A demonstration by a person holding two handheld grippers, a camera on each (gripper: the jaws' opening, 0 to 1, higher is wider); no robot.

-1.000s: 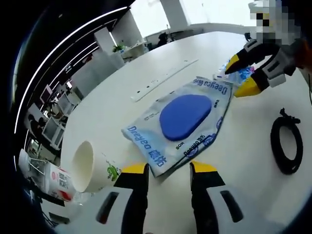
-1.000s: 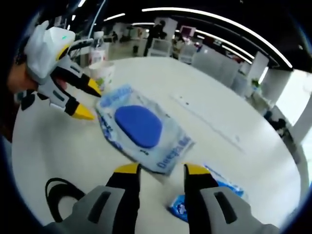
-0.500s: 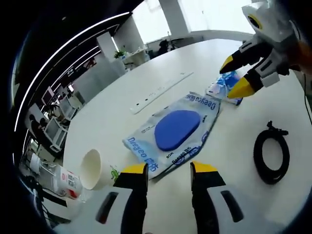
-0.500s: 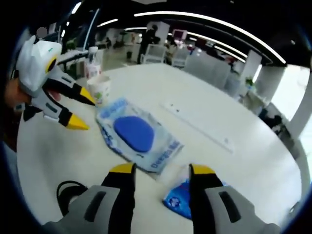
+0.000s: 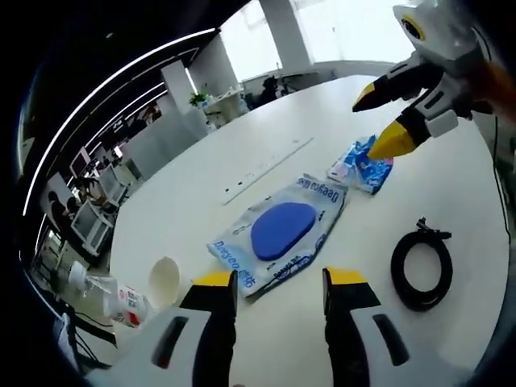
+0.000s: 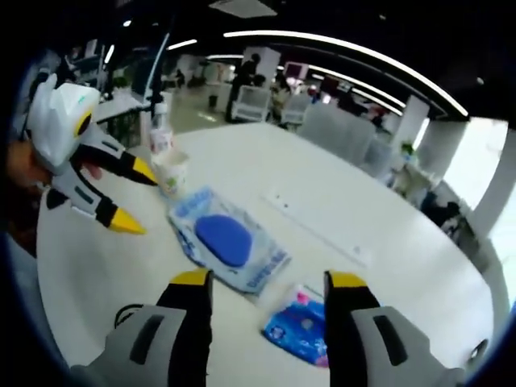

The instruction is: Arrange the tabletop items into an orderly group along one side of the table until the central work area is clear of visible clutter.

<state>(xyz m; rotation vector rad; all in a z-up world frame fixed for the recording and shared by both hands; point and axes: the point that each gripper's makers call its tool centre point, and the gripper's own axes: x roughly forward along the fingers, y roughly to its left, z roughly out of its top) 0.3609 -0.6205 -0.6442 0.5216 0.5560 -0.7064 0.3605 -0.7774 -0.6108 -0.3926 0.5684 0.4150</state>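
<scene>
White table (image 5: 451,177) | clear pouch (image 5: 280,234) w/ blue oval pad | both hand-held grippers (image 5: 274,284) (image 6: 268,282) open

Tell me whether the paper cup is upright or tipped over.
Tipped over: in the left gripper view the paper cup lies on its side on the table, open mouth facing the camera.

Beyond the round white worktop (image 5: 201,193) there's an open office: rows of desks with chairs (image 6: 256,100) at the far side, long ceiling light strips (image 6: 347,50) curving overhead, white pillars (image 5: 278,32) against bright windows (image 5: 339,28), and a potted plant (image 5: 198,99) on a distant cabinet. A person (image 6: 245,68) stands far back.
</scene>
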